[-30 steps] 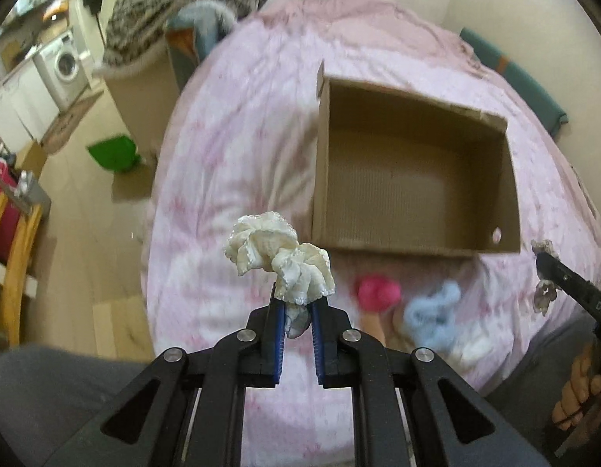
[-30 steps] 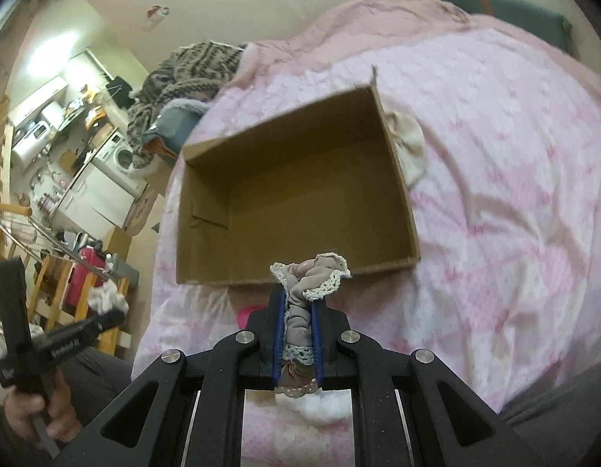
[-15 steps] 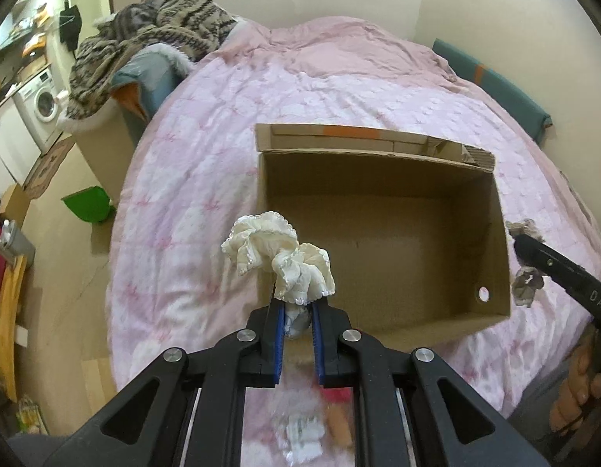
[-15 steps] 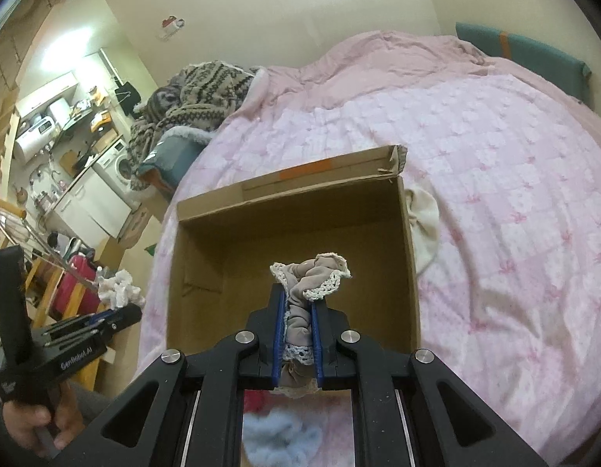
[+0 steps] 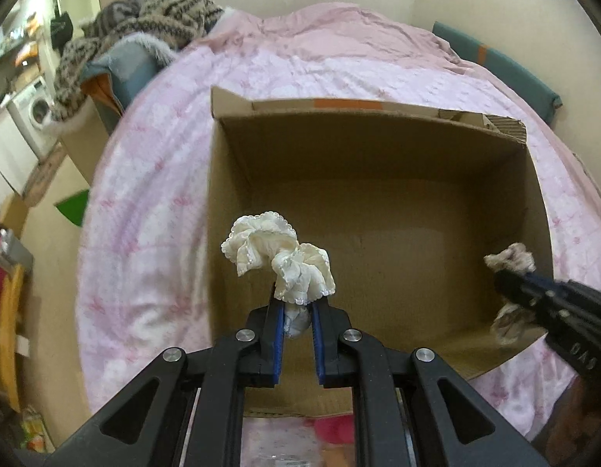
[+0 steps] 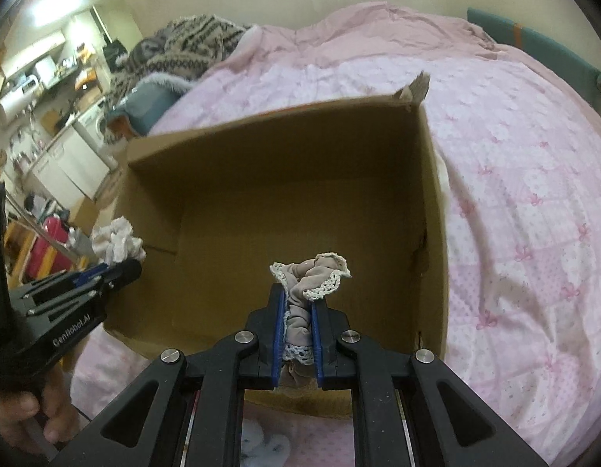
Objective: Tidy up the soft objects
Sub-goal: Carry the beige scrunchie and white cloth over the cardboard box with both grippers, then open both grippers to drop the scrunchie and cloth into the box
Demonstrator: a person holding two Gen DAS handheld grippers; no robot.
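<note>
Box (image 5: 378, 179) now fills the centre of both wrist views; a second ago it sat in the upper part of each frame with bedspread showing below its near wall. You have brought both tongs forward over the near wall, so each load hangs above the bare cardboard floor.

Left tongs (image 5: 296, 311), lower centre of the left view: jaws nearly closed, pinching the stem of a cream frilly cloth (image 5: 279, 257), whose ruffles bloom above the tips. Grip looks unchanged across the second.

Right tongs (image 6: 298, 311), lower centre of the right view: jaws nearly closed on a taupe lace-trimmed cloth (image 6: 312, 280), bunched between the blue pads and sticking out past the tips.

Each tool shows at the other view's edge, the left one at far left of the right view, the right one at lower right of the left view, both near the box's side walls.

Box looks empty inside. It rests on the pink bedspread (image 6: 533, 194). More soft things show at the bottom edge of both frames, below the near wall, blurred.

Judgement: carry phase looks about done; release into the box seems next. Nothing yet stowed, so task is early.
</note>
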